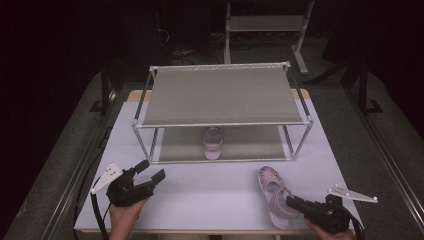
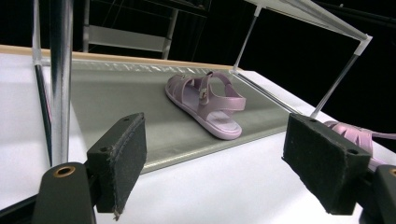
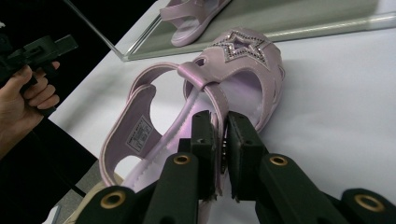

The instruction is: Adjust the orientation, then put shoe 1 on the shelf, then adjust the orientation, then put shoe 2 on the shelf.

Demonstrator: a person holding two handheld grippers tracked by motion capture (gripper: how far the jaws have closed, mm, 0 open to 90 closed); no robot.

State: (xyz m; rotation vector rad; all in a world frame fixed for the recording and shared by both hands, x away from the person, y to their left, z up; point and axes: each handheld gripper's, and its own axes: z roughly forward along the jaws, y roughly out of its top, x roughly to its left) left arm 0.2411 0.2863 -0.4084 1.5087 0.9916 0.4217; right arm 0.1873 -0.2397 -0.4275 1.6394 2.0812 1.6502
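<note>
A pink strappy sandal (image 1: 272, 192) (image 3: 233, 70) with a star on its toe lies on the white table at the front right. My right gripper (image 1: 289, 201) (image 3: 220, 121) is shut on its side strap near the buckle. A matching sandal (image 1: 213, 142) (image 2: 205, 102) (image 3: 191, 18) rests on the lower shelf of the two-tier metal rack (image 1: 220, 95). At the front left, my left gripper (image 1: 151, 170) (image 2: 215, 140) is held open with nothing between its pads, pointing at the rack. The gripped sandal (image 2: 350, 133) peeks out behind its right pad.
The rack's upright posts (image 2: 60, 70) stand close in front of the left gripper. The white table (image 1: 200, 200) has free room between the two hands. A second metal stand (image 1: 265, 22) sits on the dark floor behind the table.
</note>
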